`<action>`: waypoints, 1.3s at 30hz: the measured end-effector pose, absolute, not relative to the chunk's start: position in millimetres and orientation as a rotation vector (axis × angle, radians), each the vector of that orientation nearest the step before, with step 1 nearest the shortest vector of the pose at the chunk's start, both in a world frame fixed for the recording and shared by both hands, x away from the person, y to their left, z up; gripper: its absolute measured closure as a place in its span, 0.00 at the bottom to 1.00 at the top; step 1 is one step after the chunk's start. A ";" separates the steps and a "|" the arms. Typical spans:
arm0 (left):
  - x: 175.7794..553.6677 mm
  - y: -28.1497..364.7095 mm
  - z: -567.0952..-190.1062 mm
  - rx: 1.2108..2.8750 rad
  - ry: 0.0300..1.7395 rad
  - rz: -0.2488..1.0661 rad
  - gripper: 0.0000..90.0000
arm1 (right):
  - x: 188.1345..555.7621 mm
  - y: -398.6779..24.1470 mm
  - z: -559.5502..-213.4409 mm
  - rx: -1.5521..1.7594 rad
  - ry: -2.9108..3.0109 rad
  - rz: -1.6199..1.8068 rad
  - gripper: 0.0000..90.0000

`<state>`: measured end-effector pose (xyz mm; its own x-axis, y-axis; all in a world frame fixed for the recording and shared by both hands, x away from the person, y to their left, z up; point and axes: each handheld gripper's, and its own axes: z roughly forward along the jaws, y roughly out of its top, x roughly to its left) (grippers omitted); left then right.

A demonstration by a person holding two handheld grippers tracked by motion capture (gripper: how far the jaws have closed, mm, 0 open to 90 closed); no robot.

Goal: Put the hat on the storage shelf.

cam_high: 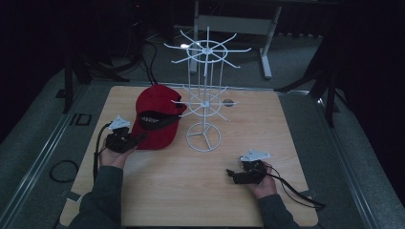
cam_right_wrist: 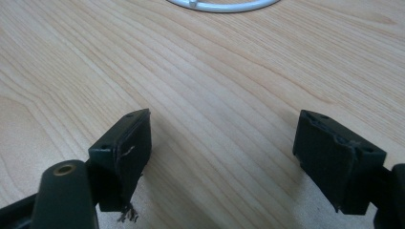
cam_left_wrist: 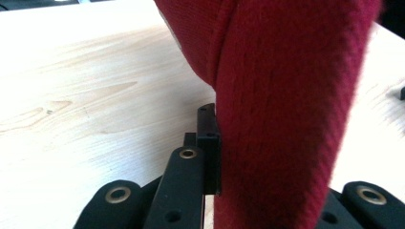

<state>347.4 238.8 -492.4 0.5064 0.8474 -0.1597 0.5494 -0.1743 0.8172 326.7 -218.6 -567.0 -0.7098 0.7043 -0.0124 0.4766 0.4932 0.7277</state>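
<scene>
Left gripper (cam_high: pixel 136 140) clamped on red cap's (cam_high: pixel 157 117) brim; far jaw hidden behind fabric. Right gripper (cam_high: pixel 230 173) jaws apart over bare table (cam_high: pixel 191 191). Wire rack (cam_high: pixel 205 90) base cut off in the right gripper view.

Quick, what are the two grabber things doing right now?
Left gripper: shut on the red cap, pinching its brim.
Right gripper: open, holding nothing, jaws apart above the wooden table.
</scene>
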 end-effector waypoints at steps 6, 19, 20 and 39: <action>344.2 237.7 -488.2 1.823 1.163 0.441 0.94 | 326.7 -218.6 -567.0 0.995 2.433 1.043 0.23; 342.7 240.2 -482.0 1.758 1.199 0.483 0.94 | 326.6 -218.5 -567.0 0.998 2.432 1.045 0.23; 342.1 242.0 -481.0 1.744 1.204 0.490 0.94 | 326.6 -218.5 -567.0 0.998 2.432 1.045 0.23; 330.2 253.6 -472.6 1.595 1.238 0.560 0.94 | 326.7 -218.5 -567.0 0.996 2.433 1.044 0.23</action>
<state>330.2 253.6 -472.6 0.3685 0.9065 -0.2061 0.4437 0.0233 0.8959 326.7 -218.5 -567.0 -0.7095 0.7046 -0.0111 0.4775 0.4923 0.7278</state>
